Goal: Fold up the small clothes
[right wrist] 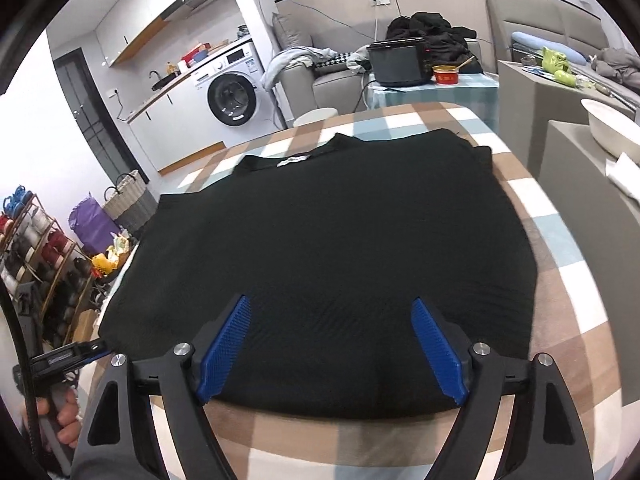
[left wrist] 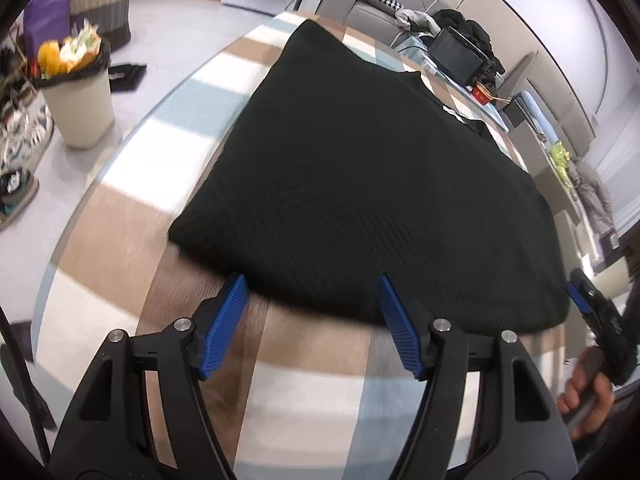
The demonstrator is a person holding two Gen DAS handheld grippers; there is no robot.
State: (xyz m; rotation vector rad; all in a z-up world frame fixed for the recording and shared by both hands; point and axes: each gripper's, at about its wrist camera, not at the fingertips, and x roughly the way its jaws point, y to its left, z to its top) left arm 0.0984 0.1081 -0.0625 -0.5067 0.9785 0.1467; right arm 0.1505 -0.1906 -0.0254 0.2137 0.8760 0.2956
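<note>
A black knitted top (left wrist: 360,184) lies flat on the checked tablecloth of the table (left wrist: 304,400), its white neck label (right wrist: 294,160) at the far side. My left gripper (left wrist: 312,280) is open just above the cloth's near hem, which runs between its blue fingertips (left wrist: 236,300) without being pinched. My right gripper (right wrist: 331,300) hovers open over the near part of the top (right wrist: 328,240), with nothing pressed between its pads. Each gripper shows at the edge of the other's view: the right gripper (left wrist: 580,300) and the left gripper (right wrist: 80,354), both held by a hand.
Left of the table on the floor stand a full waste bin (left wrist: 80,108), a woven basket (left wrist: 102,4) and a shoe rack (right wrist: 36,248). Beyond the far edge are a washing machine (right wrist: 232,98), a black appliance (right wrist: 400,62) and a red bowl (right wrist: 446,74). A white basin (right wrist: 612,128) sits at the right.
</note>
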